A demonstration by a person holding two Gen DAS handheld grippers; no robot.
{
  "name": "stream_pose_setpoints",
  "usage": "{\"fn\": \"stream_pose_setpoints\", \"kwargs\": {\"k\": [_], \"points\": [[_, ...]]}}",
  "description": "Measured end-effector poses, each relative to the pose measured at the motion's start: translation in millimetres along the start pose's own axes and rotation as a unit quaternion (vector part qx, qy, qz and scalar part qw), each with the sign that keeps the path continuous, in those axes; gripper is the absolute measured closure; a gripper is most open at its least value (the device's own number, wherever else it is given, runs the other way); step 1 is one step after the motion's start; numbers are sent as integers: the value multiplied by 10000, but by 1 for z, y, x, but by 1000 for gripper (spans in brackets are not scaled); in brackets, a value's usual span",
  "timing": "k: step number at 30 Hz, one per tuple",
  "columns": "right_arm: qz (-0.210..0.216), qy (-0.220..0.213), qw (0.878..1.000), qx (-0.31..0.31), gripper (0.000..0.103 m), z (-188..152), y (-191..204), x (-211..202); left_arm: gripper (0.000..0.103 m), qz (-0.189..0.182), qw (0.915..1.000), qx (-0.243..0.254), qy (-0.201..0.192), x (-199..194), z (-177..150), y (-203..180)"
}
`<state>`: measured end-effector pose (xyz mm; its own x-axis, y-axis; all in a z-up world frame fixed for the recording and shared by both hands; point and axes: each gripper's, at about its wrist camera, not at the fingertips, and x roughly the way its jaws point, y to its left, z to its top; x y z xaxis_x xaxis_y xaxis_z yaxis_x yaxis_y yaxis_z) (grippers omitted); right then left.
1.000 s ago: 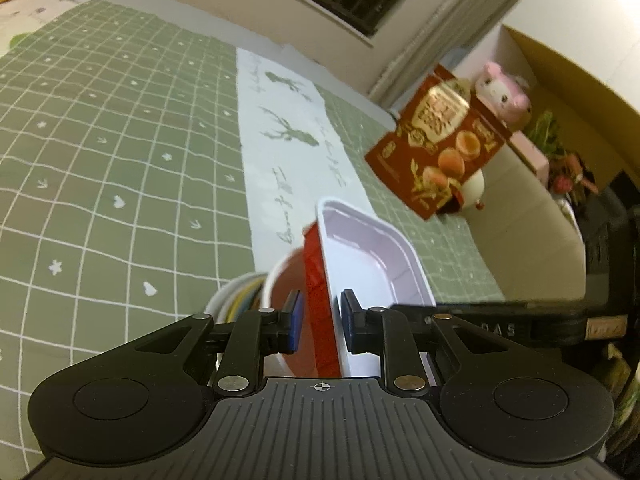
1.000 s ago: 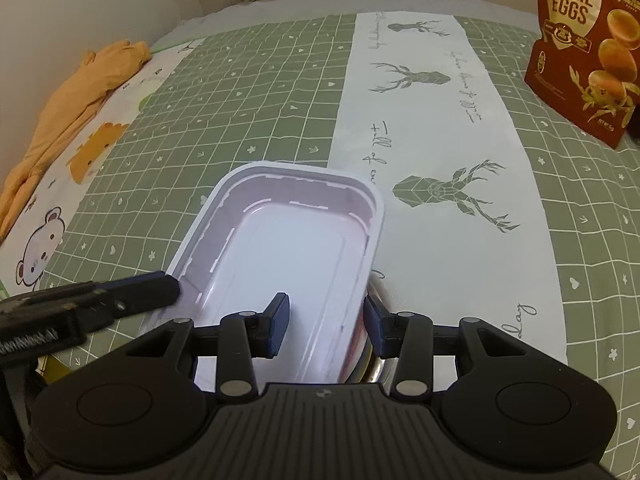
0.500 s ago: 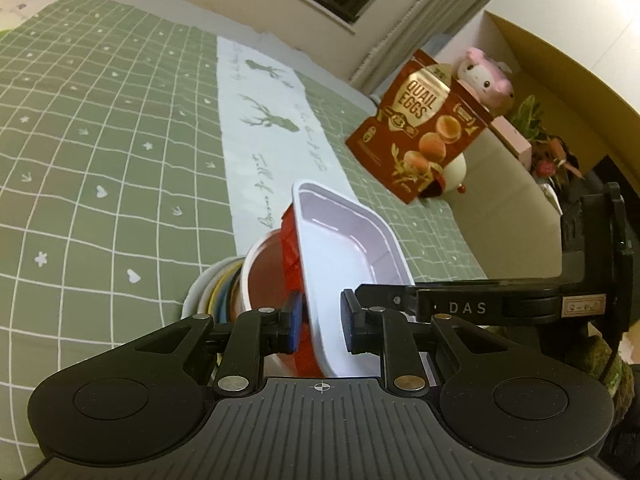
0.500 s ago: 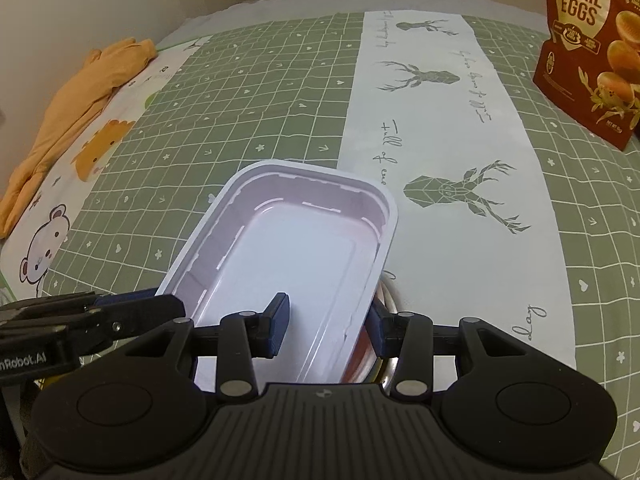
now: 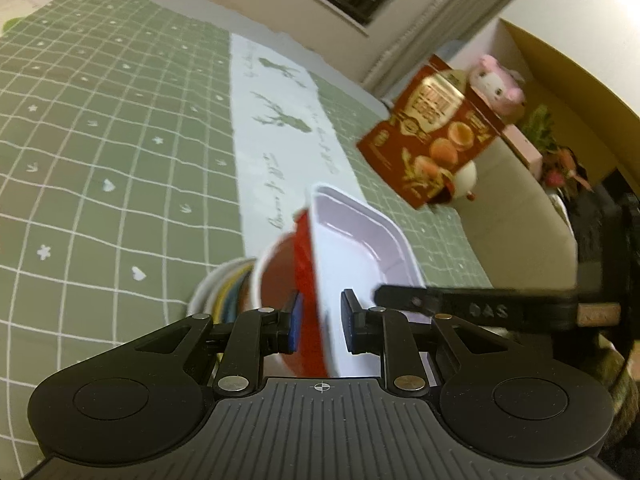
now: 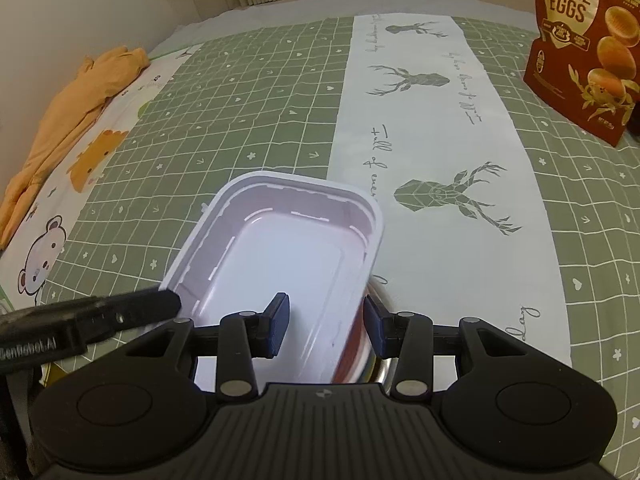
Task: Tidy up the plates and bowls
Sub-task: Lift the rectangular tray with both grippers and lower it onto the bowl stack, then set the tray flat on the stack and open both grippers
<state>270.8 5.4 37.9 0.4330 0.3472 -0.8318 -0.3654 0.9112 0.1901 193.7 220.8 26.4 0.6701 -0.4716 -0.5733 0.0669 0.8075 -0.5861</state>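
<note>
A rectangular tray, white inside and red outside [image 5: 360, 248] [image 6: 280, 256], is held tilted over a red round bowl [image 5: 280, 276] that sits on a stack of plates [image 5: 218, 292]. My left gripper [image 5: 320, 326] has its pads on either side of the tray's near wall, with a small gap showing. My right gripper [image 6: 326, 326] straddles the tray's right wall, one pad inside the tray and one outside, apart from it. A steel rim [image 6: 376, 368] shows under the tray in the right wrist view.
The stack stands on a green checked cloth [image 5: 100, 152] with a white deer-print runner [image 6: 432, 184]. A red quail-egg bag [image 5: 432, 136] [image 6: 584, 48] stands at the far right. An orange cloth [image 6: 72, 108] lies at the left edge.
The tray has tipped and shifted slightly over the red bowl. My left gripper's view has swung back. My right gripper stays straddling the tray wall.
</note>
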Motion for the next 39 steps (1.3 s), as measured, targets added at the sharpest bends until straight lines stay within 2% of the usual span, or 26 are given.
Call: {"fn": "stream_pose_setpoints", "kwargs": {"k": [7, 13, 32, 39], "points": [[19, 11, 10000, -63, 61, -1, 4, 1, 81, -35, 9999, 166, -15, -8, -6, -9], [27, 56, 10000, -53, 61, -4, 3, 2, 80, 277, 9994, -38, -201, -9, 0, 0], [69, 10, 9999, -102, 61, -3, 7, 0, 81, 125, 9998, 177, -39, -4, -5, -8], [93, 16, 9999, -102, 61, -3, 6, 1, 81, 212, 9996, 139, -111, -8, -3, -7]]}}
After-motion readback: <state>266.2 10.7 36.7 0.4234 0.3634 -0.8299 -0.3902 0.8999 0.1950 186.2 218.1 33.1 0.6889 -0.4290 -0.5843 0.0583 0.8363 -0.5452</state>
